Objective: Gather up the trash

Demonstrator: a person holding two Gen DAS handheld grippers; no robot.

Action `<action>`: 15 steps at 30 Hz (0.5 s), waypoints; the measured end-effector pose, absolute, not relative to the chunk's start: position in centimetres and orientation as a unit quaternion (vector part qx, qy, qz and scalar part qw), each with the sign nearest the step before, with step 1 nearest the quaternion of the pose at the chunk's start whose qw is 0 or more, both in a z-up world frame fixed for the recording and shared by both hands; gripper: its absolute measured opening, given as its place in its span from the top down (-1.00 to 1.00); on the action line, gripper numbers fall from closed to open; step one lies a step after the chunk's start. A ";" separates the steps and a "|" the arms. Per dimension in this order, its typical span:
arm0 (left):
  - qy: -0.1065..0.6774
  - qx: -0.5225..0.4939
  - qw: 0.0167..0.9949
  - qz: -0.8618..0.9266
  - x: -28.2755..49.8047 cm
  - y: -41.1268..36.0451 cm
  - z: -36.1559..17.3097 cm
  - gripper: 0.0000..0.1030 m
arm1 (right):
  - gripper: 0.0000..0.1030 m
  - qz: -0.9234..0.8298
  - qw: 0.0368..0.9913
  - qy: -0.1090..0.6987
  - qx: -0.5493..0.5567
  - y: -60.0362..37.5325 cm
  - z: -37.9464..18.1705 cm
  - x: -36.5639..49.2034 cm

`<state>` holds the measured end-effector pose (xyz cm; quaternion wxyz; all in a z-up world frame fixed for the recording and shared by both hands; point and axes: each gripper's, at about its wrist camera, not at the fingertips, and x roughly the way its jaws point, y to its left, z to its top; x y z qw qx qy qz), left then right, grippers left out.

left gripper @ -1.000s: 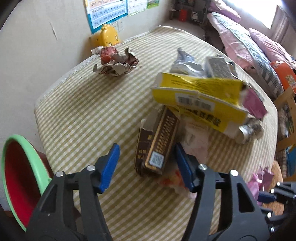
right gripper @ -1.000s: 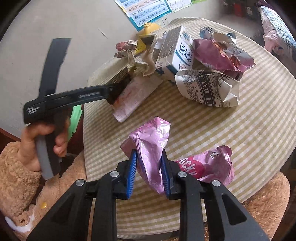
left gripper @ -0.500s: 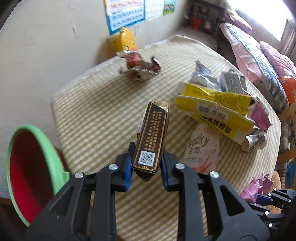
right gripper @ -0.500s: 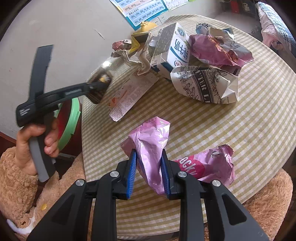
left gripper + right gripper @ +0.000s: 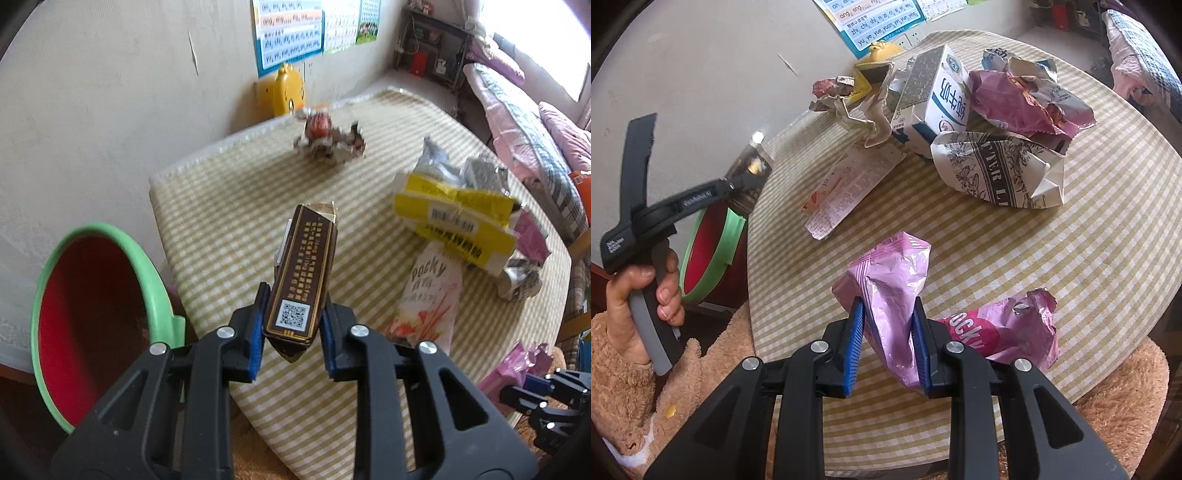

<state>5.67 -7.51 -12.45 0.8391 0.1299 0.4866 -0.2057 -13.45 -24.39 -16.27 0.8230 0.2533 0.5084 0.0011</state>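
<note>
My left gripper (image 5: 291,334) is shut on a brown carton (image 5: 304,277) and holds it above the checked table's left edge, beside the green-rimmed red bin (image 5: 88,317). My right gripper (image 5: 888,343) is shut on a crumpled pink wrapper (image 5: 890,288) at the table's near edge. From the right wrist view the left gripper (image 5: 683,201) hangs over the bin (image 5: 713,251). Loose trash lies on the table: a Pocky packet (image 5: 430,295), a yellow box (image 5: 458,221), a crumpled foil wrapper (image 5: 328,142), a milk carton (image 5: 934,99), a printed paper bag (image 5: 997,166).
A second pink Pocky wrapper (image 5: 1004,332) lies right of my right gripper. A flat white packet (image 5: 849,192) lies mid-table. A yellow duck-shaped object (image 5: 286,92) stands against the wall. A bed (image 5: 524,122) runs along the far right. The bin stands below the table's left side.
My left gripper shut on the brown carton, lifted it off the table and carried it left toward the bin. My right gripper has stayed put, still holding the pink wrapper.
</note>
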 end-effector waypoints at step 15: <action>0.512 0.127 0.826 -0.199 6.0 -6.9 -14.5 0.12 | 0.50 -0.001 0.817 0.514 0.262 -24.4 -16.8 -13.2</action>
